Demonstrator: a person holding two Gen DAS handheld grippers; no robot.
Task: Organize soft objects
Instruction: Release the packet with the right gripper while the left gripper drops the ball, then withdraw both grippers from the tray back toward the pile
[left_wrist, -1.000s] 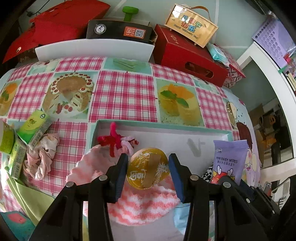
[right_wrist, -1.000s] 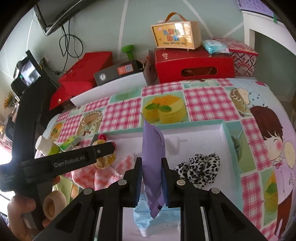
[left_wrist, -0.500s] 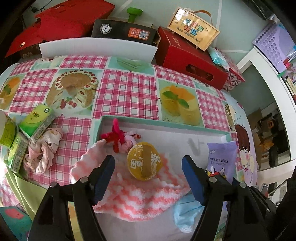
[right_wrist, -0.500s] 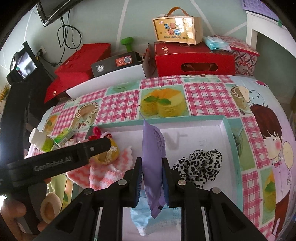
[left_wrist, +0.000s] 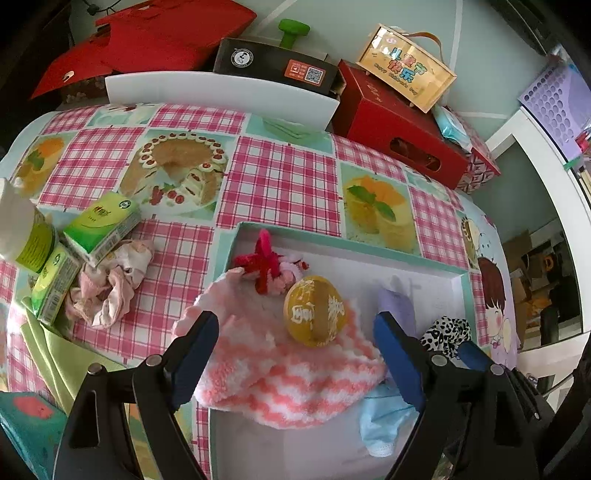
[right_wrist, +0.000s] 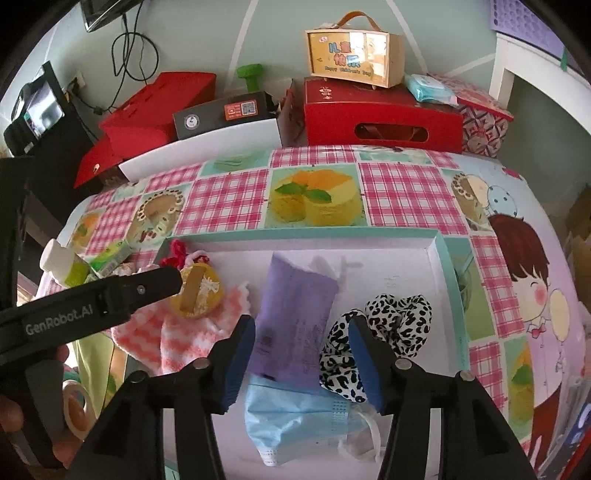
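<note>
Both grippers stand over the white, teal-rimmed tray (right_wrist: 448, 266) on the checked tablecloth (left_wrist: 280, 177), and we see each of them empty. The left gripper (left_wrist: 295, 354) has just been opening and its jaws stand wide, either side of the yellow ball (left_wrist: 314, 311) without touching it; the ball rests on the pink-and-white knitted cloth (left_wrist: 280, 384) at the tray's left edge, beside a red-and-pink plush toy (left_wrist: 267, 266) in the far left corner. The right gripper (right_wrist: 301, 360) has likewise just been opening, and its pads are clear of the purple wipes pack (right_wrist: 295, 317), which lies flat in the middle of the tray, its near end over a blue face mask (right_wrist: 295, 417) by the near edge. A leopard-print scrunchie (right_wrist: 388, 332) sits just right of the pack.

We judge the sorting well advanced: six soft items are in the tray (the knitted cloth overhangs its left rim). Still outside, on the tablecloth's left side, is a crumpled pale pink cloth (left_wrist: 110, 288) against the green cartons (left_wrist: 101, 227). That looks like the remaining piece to collect; the cartons and a white-capped bottle (right_wrist: 64, 267) are likely not part of the job.
</note>
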